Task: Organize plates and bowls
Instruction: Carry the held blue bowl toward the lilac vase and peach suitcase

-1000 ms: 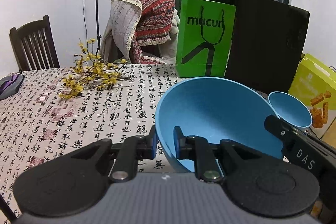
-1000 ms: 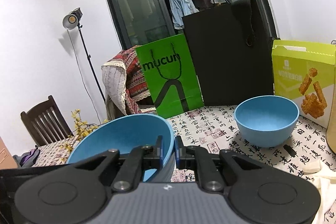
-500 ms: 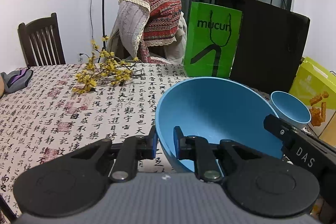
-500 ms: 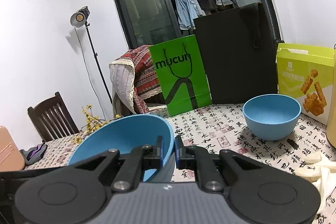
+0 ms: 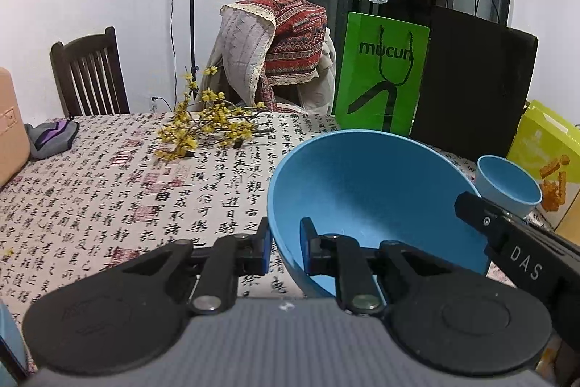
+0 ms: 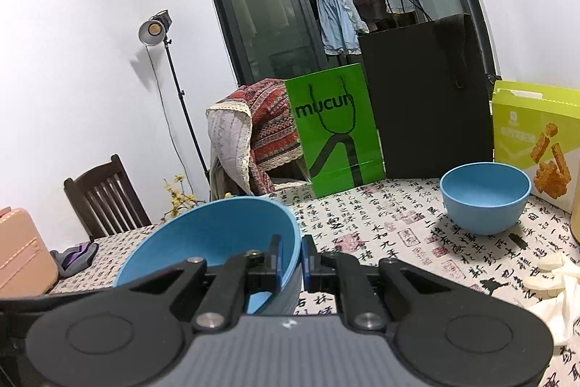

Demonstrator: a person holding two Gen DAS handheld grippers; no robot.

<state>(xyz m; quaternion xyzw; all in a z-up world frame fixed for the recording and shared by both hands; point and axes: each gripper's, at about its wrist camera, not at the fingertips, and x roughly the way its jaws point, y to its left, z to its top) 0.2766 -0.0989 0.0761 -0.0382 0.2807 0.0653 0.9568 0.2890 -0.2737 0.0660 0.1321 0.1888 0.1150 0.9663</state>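
Observation:
A large blue bowl (image 5: 366, 191) is held off the table between both grippers. My left gripper (image 5: 285, 245) is shut on its near-left rim, one pad inside and one outside. My right gripper (image 6: 290, 260) is shut on the opposite rim of the same large blue bowl (image 6: 210, 238); that gripper's black body (image 5: 518, 252) shows at the right of the left wrist view. A smaller blue bowl (image 6: 485, 198) stands upright on the patterned tablecloth (image 6: 391, 227) at the right, also seen as the small bowl (image 5: 507, 185) behind the large one.
A green paper bag (image 6: 333, 136), a black bag (image 6: 427, 97) and a yellow-green snack box (image 6: 536, 140) line the table's far side. Yellow flower sprigs (image 5: 206, 122) lie mid-table. A grey-purple cloth (image 5: 50, 136) and a pink case (image 6: 21, 249) sit at the left; white cloth (image 6: 558, 281) at the right.
Both grippers have carried the large bowl sideways to the left over the table; the background slid right, the small bowl looks farther off, and the pink case has come into view.

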